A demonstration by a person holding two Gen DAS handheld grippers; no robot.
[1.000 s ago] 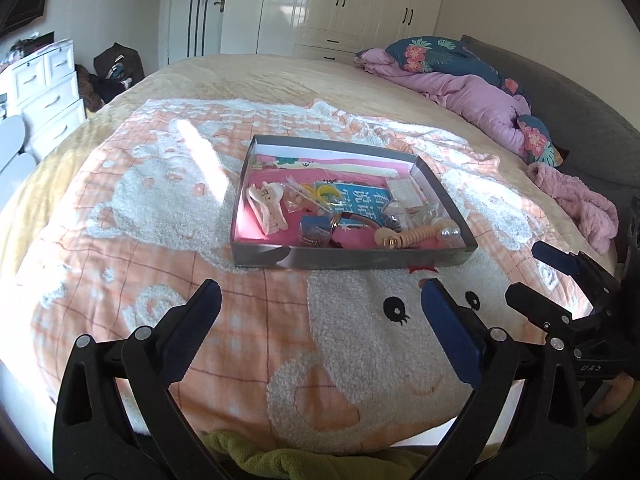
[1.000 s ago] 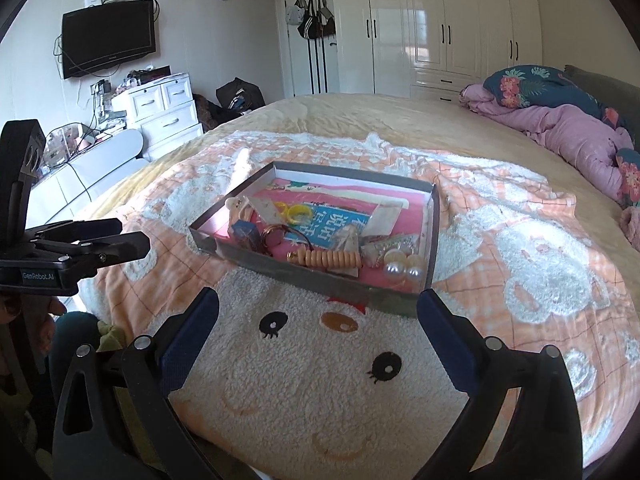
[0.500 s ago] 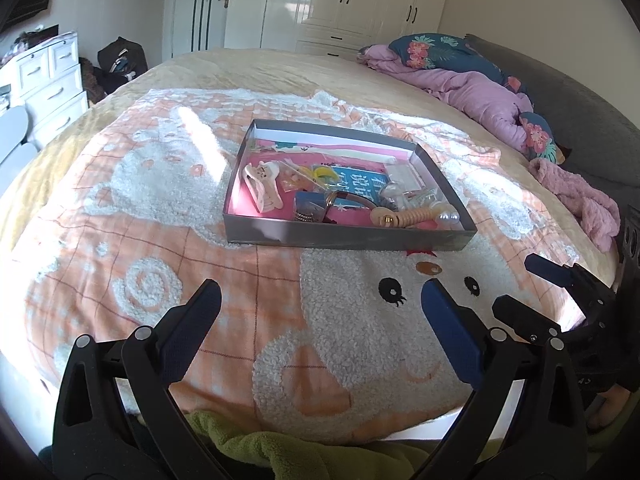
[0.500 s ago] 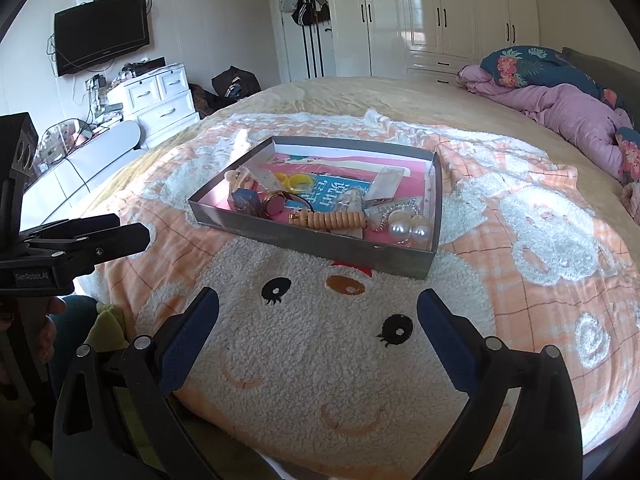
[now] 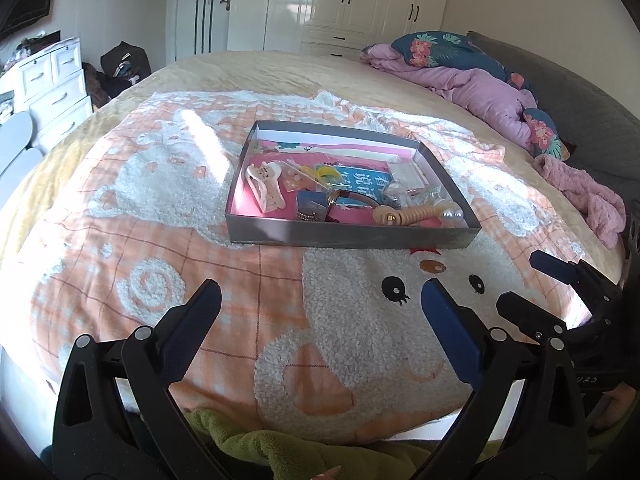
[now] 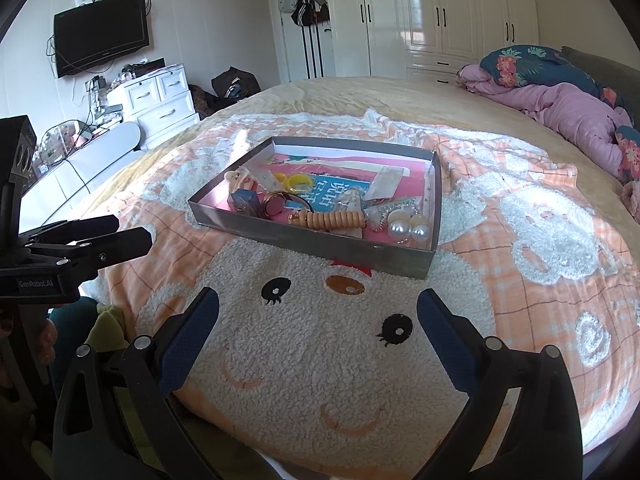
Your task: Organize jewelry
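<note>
A shallow grey box [image 5: 344, 236] with a pink floor sits on the bed blanket; it also shows in the right wrist view [image 6: 320, 240]. It holds a cream hair claw [image 5: 266, 190], a wooden bead bracelet [image 5: 412, 214], pearl earrings [image 6: 408, 230], a yellow ring [image 6: 298, 182] and several other small pieces. My left gripper [image 5: 320, 320] is open and empty, hovering over the blanket well short of the box. My right gripper [image 6: 318, 320] is open and empty, also short of the box.
An orange-and-white fleece blanket [image 5: 160, 240] with a bear face covers the bed. A purple duvet [image 5: 480, 88] and floral pillows lie at the far right. White drawers [image 6: 160, 100] and a wall television [image 6: 100, 34] stand on the left.
Both grippers have drawn back and risen slightly, so the box looks a little farther and more from above. Both stay open and empty.
</note>
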